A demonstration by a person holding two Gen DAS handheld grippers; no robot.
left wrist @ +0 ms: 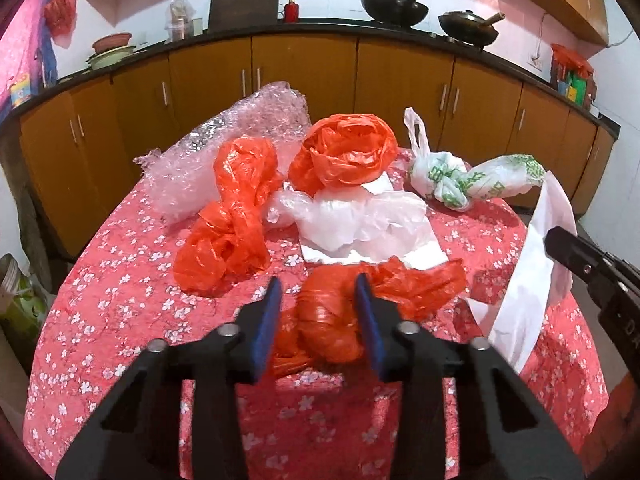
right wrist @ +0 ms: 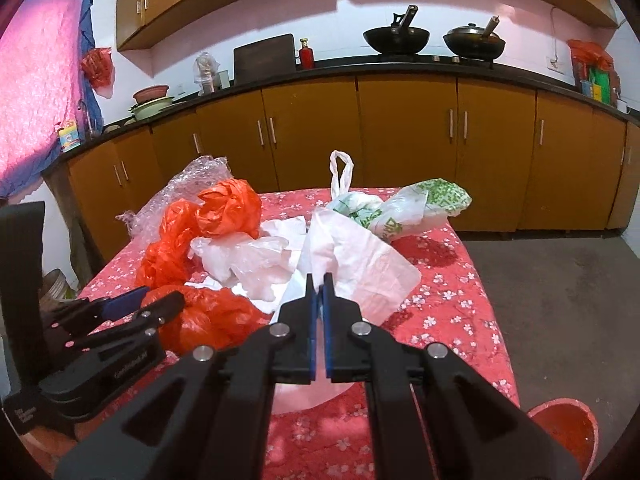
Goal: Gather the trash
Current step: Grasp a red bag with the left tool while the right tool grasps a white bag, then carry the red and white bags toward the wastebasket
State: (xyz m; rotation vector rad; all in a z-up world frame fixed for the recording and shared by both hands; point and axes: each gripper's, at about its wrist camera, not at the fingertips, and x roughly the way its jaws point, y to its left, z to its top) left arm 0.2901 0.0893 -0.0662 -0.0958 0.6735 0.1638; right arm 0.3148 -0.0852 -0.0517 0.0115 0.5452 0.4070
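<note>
My left gripper is open, its blue pads either side of a crumpled orange plastic bag on the table's near part; it also shows in the right wrist view. My right gripper is shut on a white plastic bag, held up off the table; that bag shows at the right of the left wrist view. More trash lies on the table: two orange bags, clear white plastic, bubble wrap, and a green-printed white bag.
The table wears a red floral cloth. A red bin stands at the table's near right on the floor. Brown kitchen cabinets with woks on the counter run behind the table. Grey floor lies to the right.
</note>
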